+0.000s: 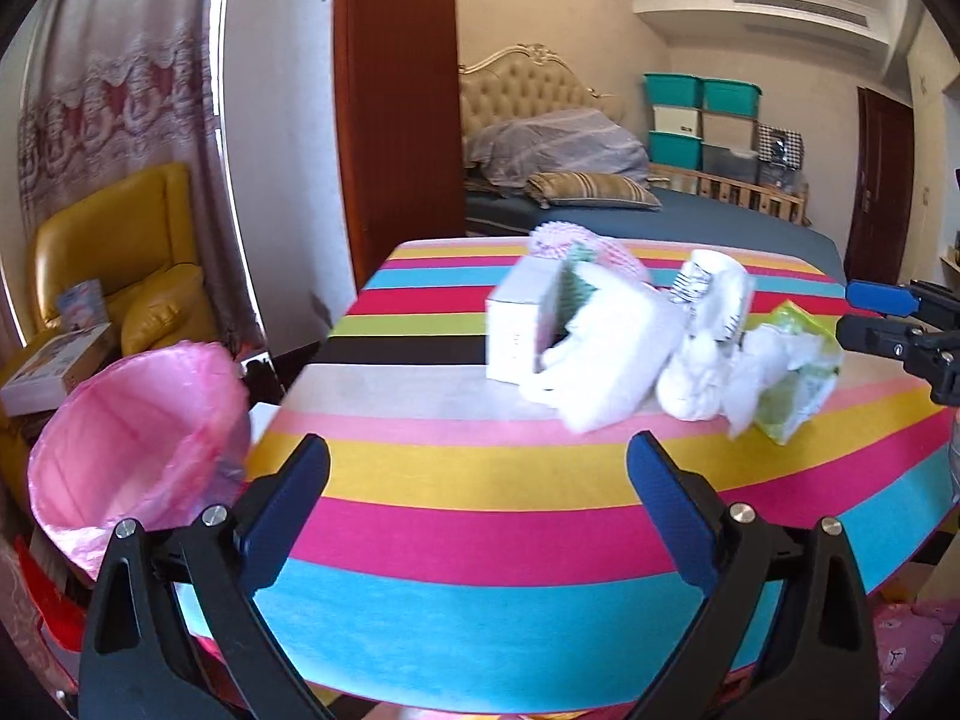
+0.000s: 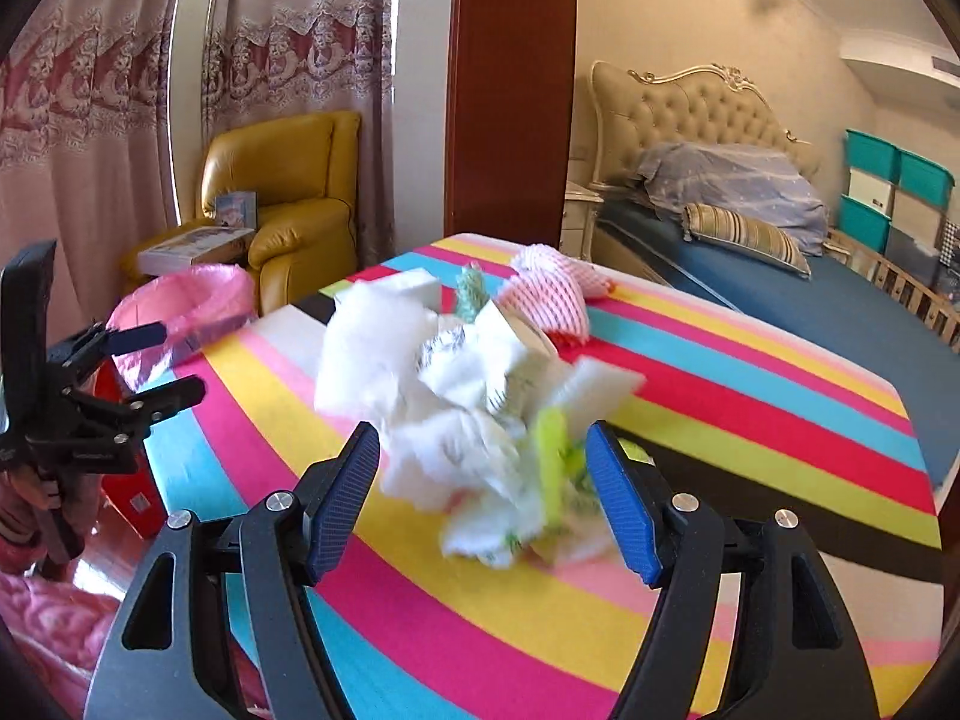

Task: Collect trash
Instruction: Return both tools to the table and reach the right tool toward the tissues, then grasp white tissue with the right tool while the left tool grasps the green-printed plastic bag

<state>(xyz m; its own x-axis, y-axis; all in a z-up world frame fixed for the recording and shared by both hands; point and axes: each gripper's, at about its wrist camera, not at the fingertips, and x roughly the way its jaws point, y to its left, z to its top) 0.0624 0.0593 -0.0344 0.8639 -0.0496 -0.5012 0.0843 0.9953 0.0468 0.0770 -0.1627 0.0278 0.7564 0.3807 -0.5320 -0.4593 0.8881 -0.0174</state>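
Observation:
A pile of trash lies on the striped table (image 1: 480,516): a small white box (image 1: 516,324), white crumpled wrappers (image 1: 606,354), a paper cup (image 1: 702,282), a green-and-white plastic wrapper (image 1: 792,366) and pink foam netting (image 1: 564,240). My left gripper (image 1: 480,480) is open and empty, near the table's front, short of the pile. My right gripper (image 2: 480,480) is open, its fingers either side of the green-and-white wrapper (image 2: 540,468); it also shows in the left wrist view (image 1: 864,312). A bin with a pink liner (image 1: 138,432) stands left of the table, also in the right wrist view (image 2: 186,312).
A yellow armchair (image 2: 288,192) with books stands behind the bin. A wooden pillar (image 2: 510,90) rises behind the table. A bed (image 2: 810,276) lies to the right, with teal storage boxes (image 1: 702,114) beyond. A red object (image 2: 132,492) sits on the floor by the table.

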